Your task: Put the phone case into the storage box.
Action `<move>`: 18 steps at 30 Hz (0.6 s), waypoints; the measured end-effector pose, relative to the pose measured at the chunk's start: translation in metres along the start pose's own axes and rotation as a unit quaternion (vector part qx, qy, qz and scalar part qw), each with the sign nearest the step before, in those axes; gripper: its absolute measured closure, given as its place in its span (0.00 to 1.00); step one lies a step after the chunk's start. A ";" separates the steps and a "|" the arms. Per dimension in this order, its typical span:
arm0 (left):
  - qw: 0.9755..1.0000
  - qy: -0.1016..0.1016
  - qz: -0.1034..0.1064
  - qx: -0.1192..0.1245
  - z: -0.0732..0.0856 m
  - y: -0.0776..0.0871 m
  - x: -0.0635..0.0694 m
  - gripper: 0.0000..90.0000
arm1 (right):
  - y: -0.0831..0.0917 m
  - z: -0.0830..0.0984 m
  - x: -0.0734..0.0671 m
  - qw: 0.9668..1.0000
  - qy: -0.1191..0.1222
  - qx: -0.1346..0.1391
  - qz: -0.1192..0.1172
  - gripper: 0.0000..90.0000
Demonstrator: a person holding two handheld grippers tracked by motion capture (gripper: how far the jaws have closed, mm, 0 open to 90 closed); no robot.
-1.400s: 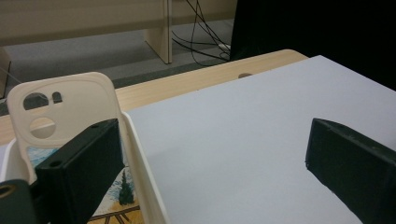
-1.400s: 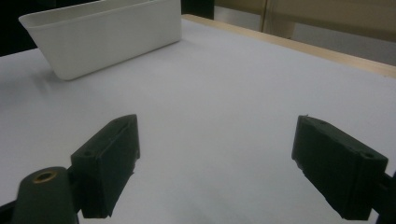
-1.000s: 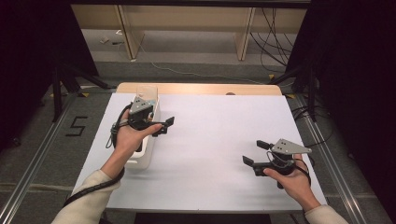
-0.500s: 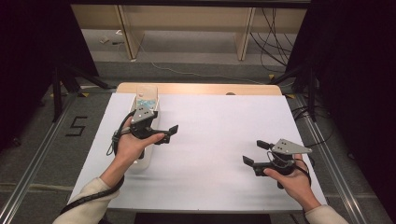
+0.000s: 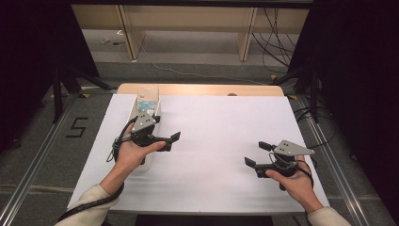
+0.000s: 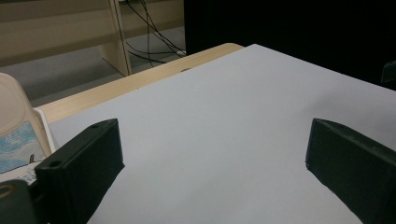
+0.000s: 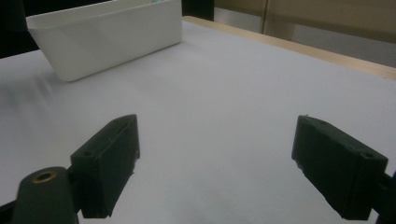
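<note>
My left gripper (image 5: 170, 142) is held open and empty just right of a long white bin (image 5: 151, 162), above the white table cover. In the left gripper view its jaws (image 6: 215, 158) stand wide apart over bare cover, with the bin's rim (image 6: 14, 116) at the left edge. A blue patterned item (image 5: 147, 104) lies in the far end of the bin (image 6: 16, 149). My right gripper (image 5: 256, 154) hangs open and empty near the table's front right. The right gripper view (image 7: 215, 163) looks across the cover toward the bin (image 7: 112, 35).
The white cover (image 5: 221, 127) lies over a wooden table whose far edge (image 5: 202, 89) shows as a light strip. Cables (image 5: 277, 28) and wooden furniture legs (image 5: 247, 37) stand on the floor beyond. Dark stands flank both sides.
My left gripper has come away from above the bin, moving toward the person and a little right. The right gripper has stayed in place.
</note>
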State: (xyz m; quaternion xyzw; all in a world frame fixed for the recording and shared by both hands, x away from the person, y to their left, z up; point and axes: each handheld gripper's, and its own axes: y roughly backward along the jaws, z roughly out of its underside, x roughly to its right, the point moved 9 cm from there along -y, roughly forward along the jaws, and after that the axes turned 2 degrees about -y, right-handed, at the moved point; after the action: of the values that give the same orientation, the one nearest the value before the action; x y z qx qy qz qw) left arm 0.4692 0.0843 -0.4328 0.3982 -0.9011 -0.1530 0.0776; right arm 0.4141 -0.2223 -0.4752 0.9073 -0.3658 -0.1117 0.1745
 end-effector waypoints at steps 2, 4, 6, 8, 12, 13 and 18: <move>1.000 -0.001 0.001 0.001 0.000 0.001 0.001 0.03 | 0.000 0.000 0.000 1.000 0.000 0.000 0.000 0.18; 1.000 -0.002 0.002 0.002 0.001 0.003 0.002 0.03 | 0.000 0.000 0.000 1.000 0.001 0.000 -0.001 0.18; 1.000 -0.002 0.002 0.002 0.002 0.003 0.002 0.03 | 0.000 0.000 0.000 1.000 0.001 0.000 -0.001 0.18; 1.000 -0.003 0.001 0.003 0.004 0.004 0.002 0.03 | 0.000 0.000 0.000 1.000 0.000 0.000 -0.001 0.18; 1.000 -0.006 0.003 0.004 0.005 0.005 0.004 0.03 | 0.000 0.000 -0.001 1.000 0.001 0.001 -0.002 0.18; 1.000 -0.007 0.002 0.005 0.005 0.006 0.004 0.03 | 0.000 0.000 0.000 1.000 0.001 0.001 -0.001 0.18; 1.000 -0.013 0.003 0.003 0.007 0.008 0.006 0.02 | 0.000 0.000 -0.001 1.000 0.001 0.001 -0.002 0.18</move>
State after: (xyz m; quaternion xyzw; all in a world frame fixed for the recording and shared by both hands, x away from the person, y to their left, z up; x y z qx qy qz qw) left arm 0.4577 0.0867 -0.4366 0.3940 -0.9036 -0.1550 0.0655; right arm 0.4137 -0.2218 -0.4750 0.9083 -0.3639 -0.1110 0.1739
